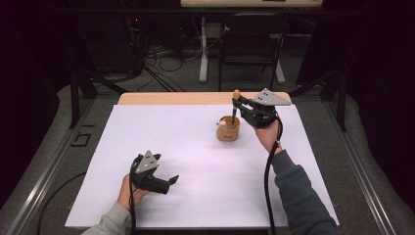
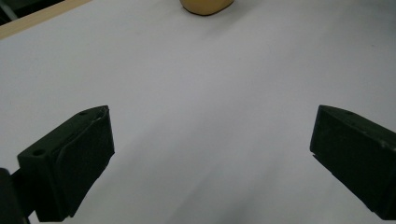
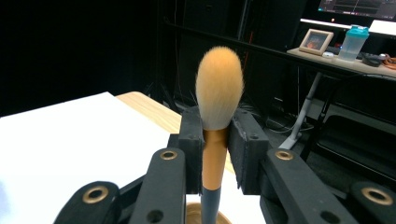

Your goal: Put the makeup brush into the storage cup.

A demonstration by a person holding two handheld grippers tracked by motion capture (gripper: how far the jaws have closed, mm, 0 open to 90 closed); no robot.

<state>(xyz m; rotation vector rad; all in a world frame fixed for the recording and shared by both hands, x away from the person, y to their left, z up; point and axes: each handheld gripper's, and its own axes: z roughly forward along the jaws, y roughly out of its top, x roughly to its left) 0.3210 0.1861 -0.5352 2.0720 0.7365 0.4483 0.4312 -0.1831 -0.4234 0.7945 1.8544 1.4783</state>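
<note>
A makeup brush (image 3: 218, 93) with a pale orange bristle head, copper ferrule and dark handle stands upright, bristles up. My right gripper (image 3: 215, 149) is shut on its ferrule; in the high view that gripper (image 1: 240, 105) holds the brush (image 1: 236, 94) above a small round wooden holder (image 1: 228, 129) at the table's far right, the handle reaching down into it. My left gripper (image 1: 172, 180) rests low over the white sheet near the front left, jaws open and nothing between them. In the left gripper view the gripper (image 2: 210, 154) faces bare sheet, with the holder's base (image 2: 205, 6) at the top edge.
A white sheet (image 1: 186, 161) covers the table; a strip of wooden tabletop (image 1: 161, 98) shows at the far edge. A black chair (image 1: 252, 44) and cables lie on the floor beyond. A shelf with a picture frame (image 3: 316, 41) and a bottle (image 3: 351, 42) stands behind.
</note>
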